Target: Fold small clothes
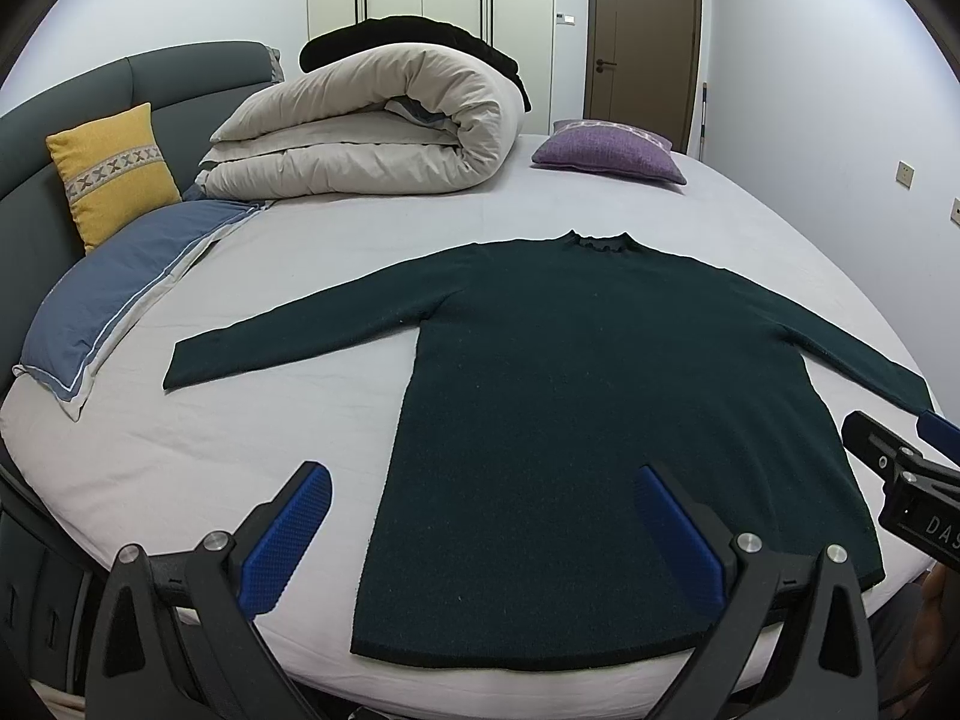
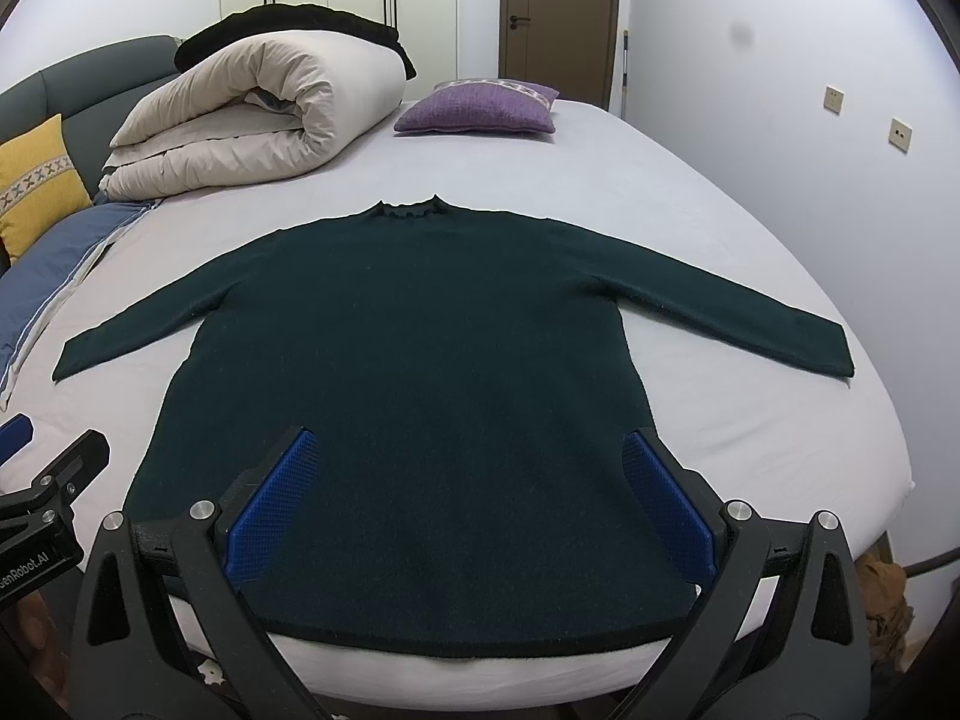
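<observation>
Okay, left wrist view: dark green sweater (image 1: 570, 420) lies flat on the bed (image 1: 270, 420), sleeves spread out to both sides, collar away from camera, hem along the near bed edge. Bare sheet left of the body, under the left sleeve. Left gripper (image 1: 480, 534) spread wide, nothing in it, above the hem's left corner; left pad over sheet, right pad over knit. Right gripper (image 1: 900, 468) shows at the right edge by the right cuff. Rolled beige duvet (image 1: 372, 132), yellow pillow (image 1: 111, 174), blue pillow (image 1: 114, 306) and purple cushion (image 1: 609, 153) sit at the far side.

Right wrist view: sweater (image 2: 420, 360) centred, fuzzy knit, ruffled collar, dark hem band. Right gripper (image 2: 468, 504) also wide apart and empty, both blue ribbed pads over the lower body, near the hem. Right sleeve ends close to the bed's (image 2: 780, 240) right edge. Left gripper (image 2: 42, 480) visible at left, beside the sweater. Duvet (image 2: 252, 114) and purple cushion (image 2: 480, 108) well behind the collar.
</observation>
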Demonstrator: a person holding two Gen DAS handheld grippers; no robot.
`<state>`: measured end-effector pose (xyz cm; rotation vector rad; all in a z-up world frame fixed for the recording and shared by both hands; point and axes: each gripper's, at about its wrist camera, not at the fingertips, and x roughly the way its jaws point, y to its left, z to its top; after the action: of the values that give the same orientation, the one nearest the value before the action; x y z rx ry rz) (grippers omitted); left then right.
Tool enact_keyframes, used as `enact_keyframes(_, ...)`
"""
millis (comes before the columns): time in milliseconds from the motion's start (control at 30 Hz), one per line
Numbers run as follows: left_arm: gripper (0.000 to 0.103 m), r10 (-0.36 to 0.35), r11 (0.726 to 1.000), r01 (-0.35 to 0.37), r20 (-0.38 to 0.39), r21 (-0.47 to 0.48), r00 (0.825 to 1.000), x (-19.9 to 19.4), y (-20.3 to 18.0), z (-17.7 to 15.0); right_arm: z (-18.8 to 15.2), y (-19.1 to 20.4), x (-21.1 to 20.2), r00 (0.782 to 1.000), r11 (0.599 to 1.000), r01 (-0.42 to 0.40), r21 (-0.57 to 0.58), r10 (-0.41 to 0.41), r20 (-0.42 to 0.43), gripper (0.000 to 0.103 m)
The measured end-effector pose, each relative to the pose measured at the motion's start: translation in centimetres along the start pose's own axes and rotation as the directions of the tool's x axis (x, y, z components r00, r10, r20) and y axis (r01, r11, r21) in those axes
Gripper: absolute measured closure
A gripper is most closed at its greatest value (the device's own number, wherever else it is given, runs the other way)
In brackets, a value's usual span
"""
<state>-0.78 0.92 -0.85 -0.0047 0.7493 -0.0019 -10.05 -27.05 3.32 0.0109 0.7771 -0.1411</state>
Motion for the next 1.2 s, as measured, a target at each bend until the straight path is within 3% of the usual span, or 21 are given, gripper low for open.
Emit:
enact_keyframes(967, 0.0, -0.002, 1.0, 0.002, -0.007, 0.001, 1.0, 0.1, 0.0, -1.0, -0.8, 0.2, 1.0, 1.0, 1.0, -0.011, 0.009, 0.011, -0.024, 0.0)
enact_keyframes(1200, 0.0, -0.085, 0.996, 0.085, -0.003, -0.038, 0.996, 0.3, -0.2, -1.5, -0.2, -3.2, 2.1, 1.0, 0.995, -0.019, 0.094, 0.02, -0.018, 0.0)
